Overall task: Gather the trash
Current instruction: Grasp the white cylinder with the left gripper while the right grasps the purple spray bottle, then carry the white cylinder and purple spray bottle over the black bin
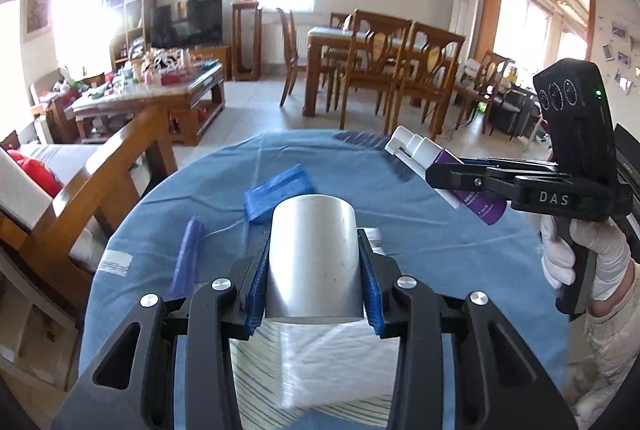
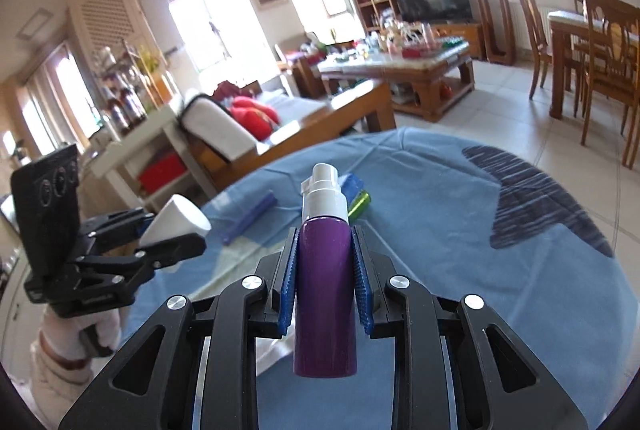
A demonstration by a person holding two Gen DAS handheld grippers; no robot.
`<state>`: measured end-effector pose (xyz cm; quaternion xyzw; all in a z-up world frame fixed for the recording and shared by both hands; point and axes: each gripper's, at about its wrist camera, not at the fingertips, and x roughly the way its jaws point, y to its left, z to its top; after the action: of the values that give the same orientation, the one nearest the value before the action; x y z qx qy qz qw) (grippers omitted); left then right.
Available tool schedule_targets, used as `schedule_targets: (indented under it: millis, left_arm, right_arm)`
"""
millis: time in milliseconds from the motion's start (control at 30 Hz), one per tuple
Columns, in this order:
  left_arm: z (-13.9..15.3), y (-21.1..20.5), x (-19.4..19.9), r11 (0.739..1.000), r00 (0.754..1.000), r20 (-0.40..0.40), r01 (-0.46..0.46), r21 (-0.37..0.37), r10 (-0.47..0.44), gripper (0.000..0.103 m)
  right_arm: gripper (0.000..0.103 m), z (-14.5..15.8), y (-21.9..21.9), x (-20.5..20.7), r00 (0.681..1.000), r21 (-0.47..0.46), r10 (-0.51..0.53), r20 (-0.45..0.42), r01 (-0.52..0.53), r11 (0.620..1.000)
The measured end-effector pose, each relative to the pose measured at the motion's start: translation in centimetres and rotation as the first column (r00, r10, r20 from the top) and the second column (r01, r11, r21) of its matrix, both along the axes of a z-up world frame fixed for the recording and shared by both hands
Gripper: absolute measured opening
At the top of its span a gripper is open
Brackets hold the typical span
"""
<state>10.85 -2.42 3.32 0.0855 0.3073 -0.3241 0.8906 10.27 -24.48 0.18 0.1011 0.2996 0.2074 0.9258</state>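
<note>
The left tool gripped a white cup; the right tool gripped a purple spray bottle — both above the blue-covered counter, a blue sponge ahead.

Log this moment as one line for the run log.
left gripper: shut on grey metal cup | right gripper: shut on purple spray bottle | both above blue tablecloth

floor: pale tile | dining table, TV, coffee table | windows: bright
</note>
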Motion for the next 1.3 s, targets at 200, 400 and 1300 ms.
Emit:
schedule_targets:
  millis: [200, 400, 1300]
  left_arm:
    - [1.4, -3.0, -4.2, 0.998, 0.997, 0.044, 0.061, -0.007, -0.061, 0.039]
    - [1.7, -7.1, -7.8, 0.989, 0.987, 0.065, 0.151, -0.008, -0.15, 0.039]
    - [-2.7, -26.9, -19.1, 0.844, 0.844, -0.017, 0.536, 0.009, -0.536, 0.039]
  right_arm:
    - [0.025, 3.0, -2.3, -7.0, 0.998, -0.046, -0.014, 0.068, 0.018, 0.999]
    - [0.025, 3.9, -5.7, -13.1, 0.993, -0.097, -0.066, 0.093, 0.075, 0.992]
    - [0.025, -3.3, -25.3, -33.8, 0.904, -0.034, -0.427, -0.014, 0.426, 0.904]
